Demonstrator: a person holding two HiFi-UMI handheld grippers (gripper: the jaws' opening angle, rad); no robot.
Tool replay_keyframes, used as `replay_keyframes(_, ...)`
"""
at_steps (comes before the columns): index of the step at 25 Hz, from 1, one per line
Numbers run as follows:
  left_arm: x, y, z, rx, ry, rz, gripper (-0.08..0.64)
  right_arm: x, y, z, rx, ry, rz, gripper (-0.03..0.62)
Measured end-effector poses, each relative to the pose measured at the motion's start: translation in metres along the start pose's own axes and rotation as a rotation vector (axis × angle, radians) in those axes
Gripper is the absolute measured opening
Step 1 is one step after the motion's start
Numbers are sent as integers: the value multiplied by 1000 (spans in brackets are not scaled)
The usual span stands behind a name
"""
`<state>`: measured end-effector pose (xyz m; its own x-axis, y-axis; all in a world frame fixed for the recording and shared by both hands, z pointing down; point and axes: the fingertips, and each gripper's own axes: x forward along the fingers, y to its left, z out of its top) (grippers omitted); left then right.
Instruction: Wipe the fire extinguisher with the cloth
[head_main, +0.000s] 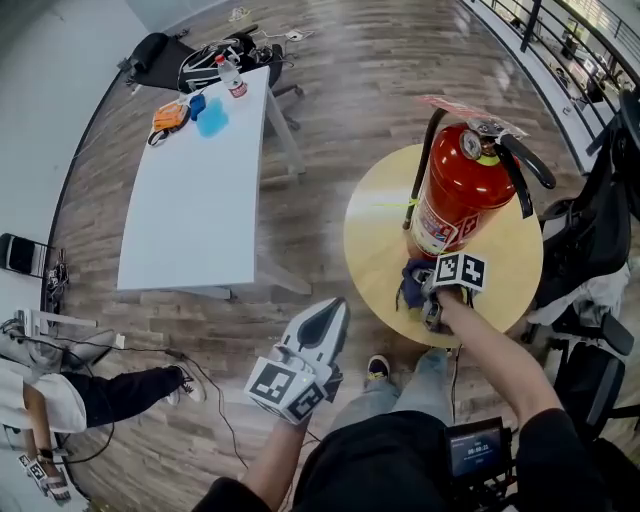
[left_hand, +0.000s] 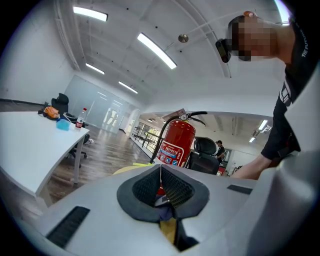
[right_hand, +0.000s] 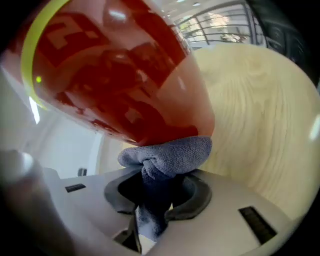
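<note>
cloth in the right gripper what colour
Blue-grey. The cloth shows best in the right gripper view, against the red extinguisher.

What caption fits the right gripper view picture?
Right tool, shut on a blue cloth, presses it against the red fire extinguisher.

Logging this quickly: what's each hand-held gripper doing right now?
Left hand-held gripper: closed, empty.
Right hand-held gripper: closed on the cloth, against the fire extinguisher.
</note>
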<state>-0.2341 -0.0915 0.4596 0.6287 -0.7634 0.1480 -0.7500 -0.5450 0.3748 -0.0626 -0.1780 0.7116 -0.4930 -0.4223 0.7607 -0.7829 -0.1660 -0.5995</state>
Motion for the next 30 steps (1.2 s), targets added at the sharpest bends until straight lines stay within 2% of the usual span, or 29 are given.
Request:
replay_keyframes(2,-11,4,-2,1,-6,14,23,9,16,5,176,-88,45,110)
replay_keyframes(5,-30,11,-1,5,-19,45,23,13,29,15,376,-243,73,110)
replay_keyframes(7,-42,16,2,9,-26,71,23,8,39,24,475,-345,114,110)
replay_keyframes(9,-54,21,6,13,-36,91,23,-5,57,34,527,-426,192,110)
replay_keyframes(15,-63,19,18,29,-62,91,23,-83,153,78,621,-576,515,110)
replay_keyframes(21,-55,-4,31,53,-89,44,23,-188,236,117,622,-656,796,110)
replay_keyframes(24,-52,-13,37,76,-103,20,23,-220,252,120,613,-657,857,110)
replay_keyframes(30,-45,-25,45,98,-104,-17,23,-243,241,106,562,-578,872,110)
